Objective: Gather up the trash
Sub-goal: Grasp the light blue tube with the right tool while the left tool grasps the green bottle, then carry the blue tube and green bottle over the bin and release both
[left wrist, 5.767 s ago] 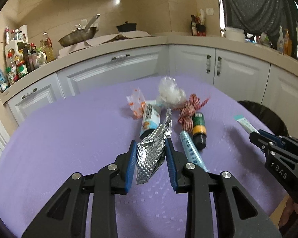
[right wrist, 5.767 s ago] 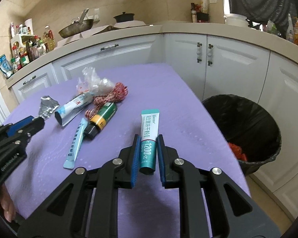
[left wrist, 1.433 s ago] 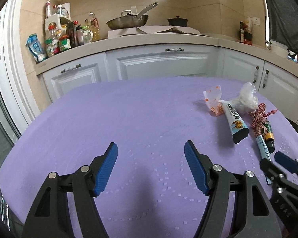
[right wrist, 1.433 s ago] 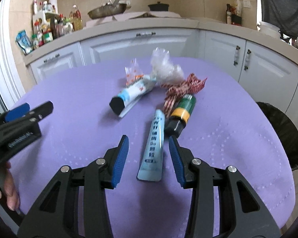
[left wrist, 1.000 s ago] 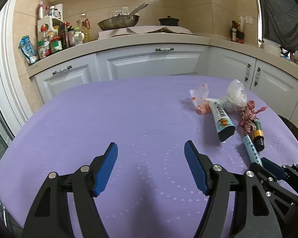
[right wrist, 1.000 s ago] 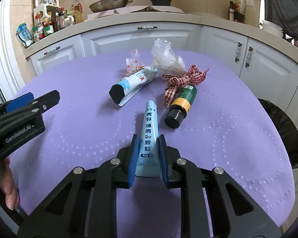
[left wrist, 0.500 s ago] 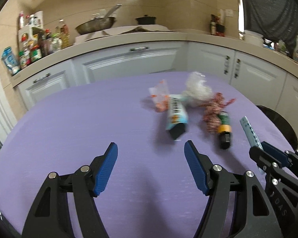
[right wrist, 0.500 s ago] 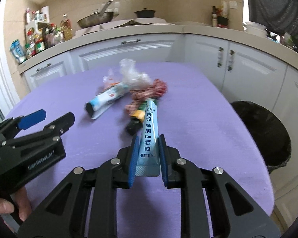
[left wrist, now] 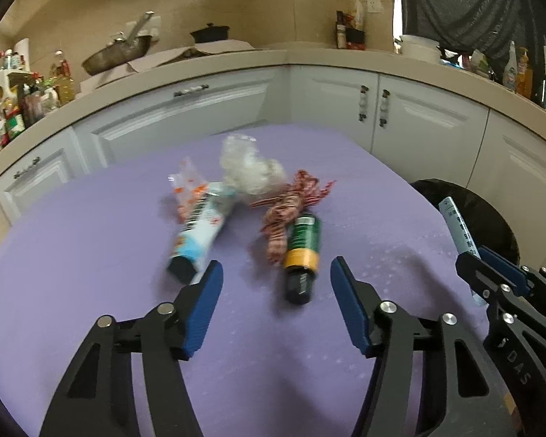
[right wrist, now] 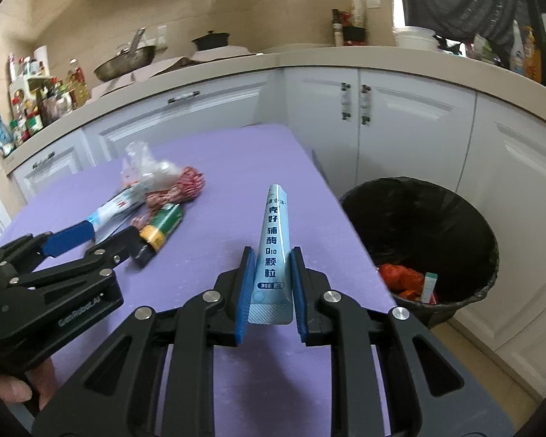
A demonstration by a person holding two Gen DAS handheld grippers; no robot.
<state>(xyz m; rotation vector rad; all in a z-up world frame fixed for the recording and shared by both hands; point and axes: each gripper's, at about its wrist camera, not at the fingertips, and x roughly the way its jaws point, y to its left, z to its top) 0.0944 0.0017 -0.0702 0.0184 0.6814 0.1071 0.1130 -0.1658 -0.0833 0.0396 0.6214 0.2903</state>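
The right gripper [right wrist: 272, 284] pinches a pale blue sachet [right wrist: 275, 255] between its blue pads, the sachet's sealed end back between the jaws and its printed length pointing forward, lifted clear of the purple-covered counter [right wrist: 236, 174] near its right edge. Just past that edge, on the floor, stands a black-lined trash bin [right wrist: 451, 302] with red wrappers and a small tube already lying in its bottom. The left gripper [left wrist: 276, 300] hangs over the near middle of the counter with its jaws spread and nothing between them; they have just been closing a little. Ahead of it lies the remaining litter in a loose cluster toward the counter's middle: a green and yellow bottle [left wrist: 302, 251] with a black cap pointing toward the gripper, a red checked ribbon [left wrist: 287, 207] touching the bottle's far end, a white and blue tube [left wrist: 200, 233] to the left of them, an orange-printed wrapper [left wrist: 187, 189] by the tube's far end, and a crumpled clear plastic bag [left wrist: 251, 167] behind the ribbon. In the right wrist view a person's fingers [right wrist: 14, 389] curl under the left gripper's handle.
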